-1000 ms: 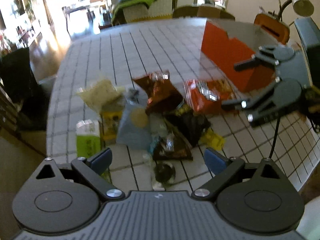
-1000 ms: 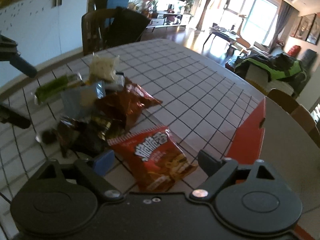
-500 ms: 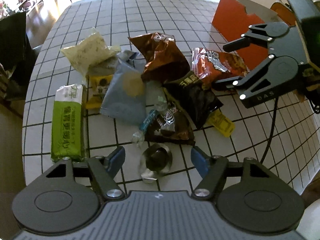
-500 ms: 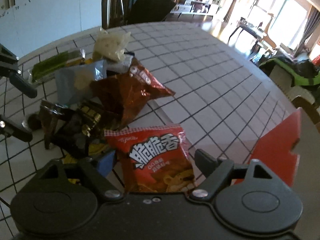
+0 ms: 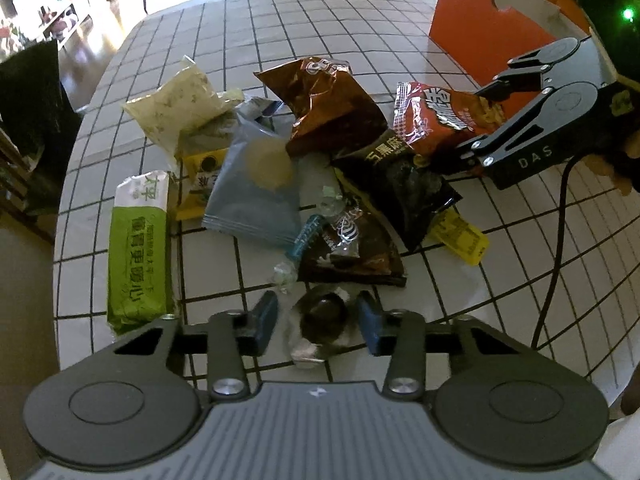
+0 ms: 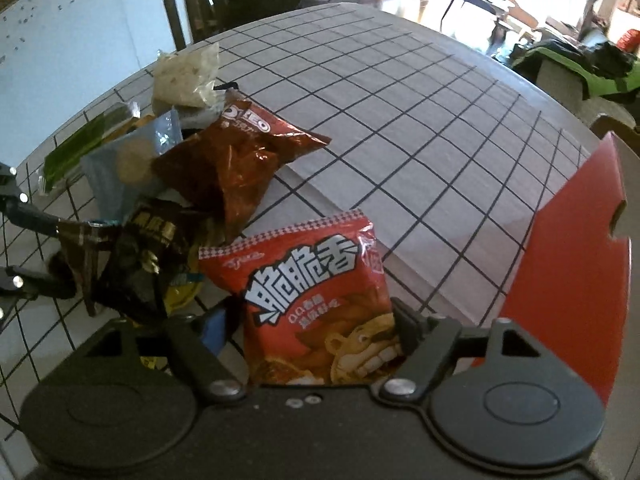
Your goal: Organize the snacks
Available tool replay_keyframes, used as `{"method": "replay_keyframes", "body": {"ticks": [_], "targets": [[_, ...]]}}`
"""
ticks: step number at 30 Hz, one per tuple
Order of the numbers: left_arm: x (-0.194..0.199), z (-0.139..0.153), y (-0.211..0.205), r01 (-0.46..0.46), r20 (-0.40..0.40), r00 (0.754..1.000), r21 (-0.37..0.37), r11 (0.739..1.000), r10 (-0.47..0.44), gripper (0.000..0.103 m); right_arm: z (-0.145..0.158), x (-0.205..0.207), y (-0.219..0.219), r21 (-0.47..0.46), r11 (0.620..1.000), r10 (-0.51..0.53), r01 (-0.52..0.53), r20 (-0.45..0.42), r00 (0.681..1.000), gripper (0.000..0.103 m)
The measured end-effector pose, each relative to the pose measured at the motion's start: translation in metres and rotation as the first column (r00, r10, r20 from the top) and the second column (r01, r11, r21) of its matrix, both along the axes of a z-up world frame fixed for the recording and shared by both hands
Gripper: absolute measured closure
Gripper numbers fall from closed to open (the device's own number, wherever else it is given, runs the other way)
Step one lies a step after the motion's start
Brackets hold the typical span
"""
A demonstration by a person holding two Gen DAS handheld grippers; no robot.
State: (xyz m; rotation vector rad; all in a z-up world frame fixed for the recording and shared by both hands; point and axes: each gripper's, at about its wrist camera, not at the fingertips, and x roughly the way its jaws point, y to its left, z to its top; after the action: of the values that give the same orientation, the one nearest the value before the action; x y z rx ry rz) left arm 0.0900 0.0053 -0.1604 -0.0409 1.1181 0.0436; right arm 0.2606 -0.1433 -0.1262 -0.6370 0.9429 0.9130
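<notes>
- A heap of snack packets lies on a white table (image 5: 360,20) with a black grid pattern; an open red cardboard box (image 5: 480,44) stands at the far right of it.
- The left hand-held gripper (image 5: 318,320) hangs low over the near edge of the heap. Its blue fingers stand apart on either side of a small dark round sweet in a clear wrapper (image 5: 322,314), close to it, but whether the pads touch it cannot be told.
- The right hand-held gripper (image 6: 316,328) has its fingers on either side of a red chip bag with white Chinese lettering (image 6: 320,304). They look pressed against the bag's lower edges, so it appears clamped.
- In the left wrist view the red chip bag's front end looks raised above the black packet (image 5: 400,184) beneath it.
- Other packets lie nearby: a brown Oreo bag (image 6: 236,160), a grey-blue pouch (image 5: 256,188), a green wrapped bar (image 5: 138,256), a pale cream bag (image 5: 176,108) and a yellow sachet (image 5: 460,236).
- The step in hand seems to be picking up: the right side has its bag, the left is about to close on the sweet.
- The next move probably calls for carrying the red bag to the box just to its right, and for a gentle, centred pinch on the slippery sweet wrapper.
</notes>
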Motion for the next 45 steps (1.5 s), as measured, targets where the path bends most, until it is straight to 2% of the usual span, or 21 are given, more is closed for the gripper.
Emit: {"method": "replay_keyframes", "body": {"ticks": [5,14,23,34,38,45], "targets": [[0.001,-0.001,0.000,0.010,0.007,1.000,-0.004,1.000,-0.010,0.070,0.002,-0.005,-0.005,0.026,0.997,-0.066,0.066,-0.002,0.998,0.035],[-0.008,0.005,0.008,-0.021,0.022,1.000,-0.040,0.999,0.022,0.071,0.016,-0.025,-0.016,0.059,0.985,-0.162,0.160,0.041,0.986,0.035],[-0.030,0.037,0.009,0.018,0.133,0.991,-0.012,1.000,-0.016,0.071,0.049,-0.058,-0.030,0.101,0.962,-0.264,0.255,0.088,0.960,0.035],[-0.042,0.078,0.003,0.092,0.243,0.965,0.020,0.996,-0.094,0.071,0.098,-0.095,-0.051,0.183,0.904,-0.413,0.386,0.140,0.900,0.035],[-0.036,0.091,-0.001,0.108,0.256,0.961,-0.012,0.994,-0.101,0.071,0.115,-0.104,-0.058,0.211,0.879,-0.461,0.427,0.153,0.874,0.035],[-0.017,0.119,-0.017,0.134,0.311,0.942,-0.011,0.991,-0.124,0.071,0.140,-0.102,-0.072,0.251,0.849,-0.517,0.465,0.212,0.829,0.035]]}}
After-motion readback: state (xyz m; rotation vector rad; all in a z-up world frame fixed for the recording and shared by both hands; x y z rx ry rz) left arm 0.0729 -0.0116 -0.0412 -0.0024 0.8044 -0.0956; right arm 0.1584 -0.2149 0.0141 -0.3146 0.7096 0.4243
